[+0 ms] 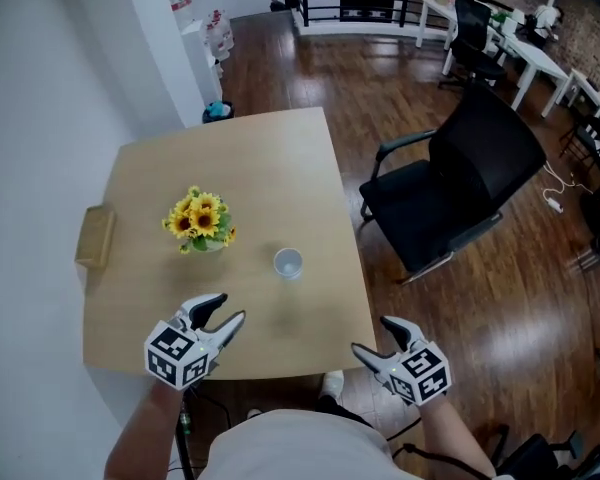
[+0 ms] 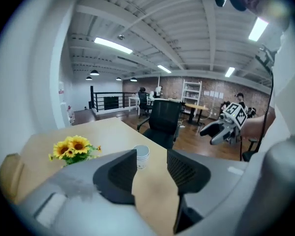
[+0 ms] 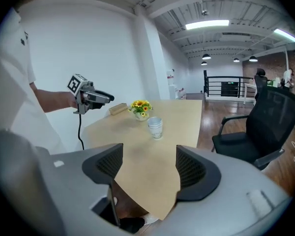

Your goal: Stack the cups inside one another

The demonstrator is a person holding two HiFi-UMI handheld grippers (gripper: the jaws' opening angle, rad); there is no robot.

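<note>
A stack of white cups (image 1: 287, 263) stands alone on the light wooden table (image 1: 280, 158), towards its right edge; several rims show nested in the right gripper view (image 3: 155, 127). My left gripper (image 1: 230, 308) hovers over the table's near edge, short of the cups, jaws apart and nothing between them. Its own view frames the cups (image 2: 142, 156) just beyond the jaw gap. My right gripper (image 1: 370, 334) hangs off the table's near right corner, also open and empty. Each gripper shows in the other's view: the right gripper (image 2: 214, 132) and the left gripper (image 3: 108, 98).
A small pot of sunflowers (image 1: 202, 220) stands left of the cups. A wooden block (image 1: 95, 236) lies at the table's left edge, by the white wall. A black office chair (image 1: 460, 183) stands off the table's right side on the wooden floor.
</note>
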